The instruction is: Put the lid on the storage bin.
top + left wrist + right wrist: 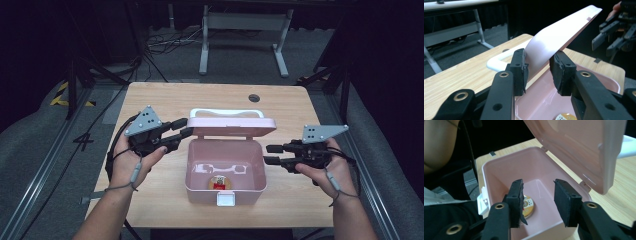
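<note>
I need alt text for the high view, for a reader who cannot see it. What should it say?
A pink box stands open on a wooden table, its lid tilted back, with a small round thing inside. The left gripper reaches the lid's edge; the right gripper hovers beside the box.

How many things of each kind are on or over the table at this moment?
Pink box with its hinged lid open: 1
Round item inside the box: 1
Grippers, left gripper and right gripper: 2
Total: 4
</note>
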The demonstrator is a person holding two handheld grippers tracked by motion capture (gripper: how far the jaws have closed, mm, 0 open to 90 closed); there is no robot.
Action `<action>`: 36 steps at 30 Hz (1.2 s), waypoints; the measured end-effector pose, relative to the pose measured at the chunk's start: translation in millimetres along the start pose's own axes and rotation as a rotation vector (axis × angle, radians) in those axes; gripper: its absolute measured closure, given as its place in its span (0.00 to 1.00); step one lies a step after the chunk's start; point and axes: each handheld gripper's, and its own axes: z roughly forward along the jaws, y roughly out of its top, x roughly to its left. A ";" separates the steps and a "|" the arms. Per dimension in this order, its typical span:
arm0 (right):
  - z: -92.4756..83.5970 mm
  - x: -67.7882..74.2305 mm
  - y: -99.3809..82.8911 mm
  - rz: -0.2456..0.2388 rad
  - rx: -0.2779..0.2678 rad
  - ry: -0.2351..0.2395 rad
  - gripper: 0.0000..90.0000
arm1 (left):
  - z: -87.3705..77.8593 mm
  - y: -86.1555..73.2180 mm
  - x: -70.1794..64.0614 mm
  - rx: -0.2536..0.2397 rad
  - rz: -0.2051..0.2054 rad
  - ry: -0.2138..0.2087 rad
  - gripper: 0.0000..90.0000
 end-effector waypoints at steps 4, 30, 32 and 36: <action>-0.7 0.7 0.5 0.018 -0.013 -0.002 0.72 | -2.8 -3.4 -4.0 0.015 0.007 -0.007 0.72; 1.6 6.6 3.1 0.052 -0.007 0.059 0.98 | -19.3 -27.1 1.1 0.181 -0.011 -0.071 0.68; 1.8 6.9 3.1 0.053 -0.005 0.058 0.98 | -20.9 -28.1 2.9 0.185 -0.014 -0.074 0.67; 0.9 7.4 2.8 0.051 -0.003 0.059 0.99 | -26.3 -30.1 9.2 0.192 -0.035 -0.061 0.66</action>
